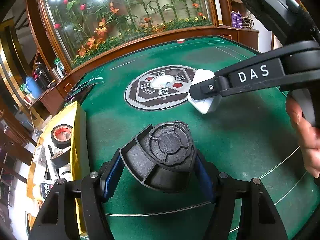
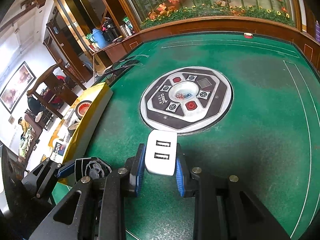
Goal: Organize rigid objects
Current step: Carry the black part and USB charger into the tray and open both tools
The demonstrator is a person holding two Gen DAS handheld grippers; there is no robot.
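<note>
My left gripper is shut on a black round ribbed object, its blue pads pressing both sides just above the green table. In the right wrist view the same black object shows at the lower left, next to the yellow box. The right gripper is shut on a white two-port USB charger, held low over the felt near the centre panel. From the left wrist view, that charger sits clamped at the tip of the right gripper, and a hand grips its handle.
A yellow open box stands at the table's left edge, holding a black tape roll and other small items. The round dice panel sits in the table's centre. A wooden rail and a glass flower display run along the far side.
</note>
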